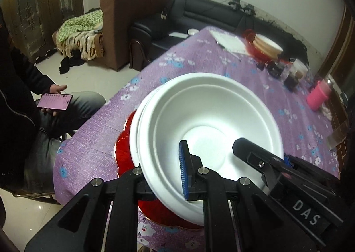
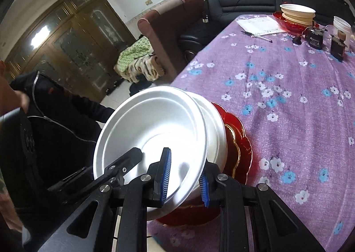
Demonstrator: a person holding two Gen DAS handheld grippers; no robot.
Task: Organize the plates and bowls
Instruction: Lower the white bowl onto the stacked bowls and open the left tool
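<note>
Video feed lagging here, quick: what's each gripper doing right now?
Left gripper: shut on the top white bowl's rim.
Right gripper: shut on the same top white bowl's near rim, over the red plate.

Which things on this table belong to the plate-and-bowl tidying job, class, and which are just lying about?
Part of the job:
- white bowls, nested, both grippers' jaws over the rim
- red plate beneath them
- far cream bowls on another red plate

Just lying about:
- paper sheet
- pen
- pink cup
- dark small boxes
</note>
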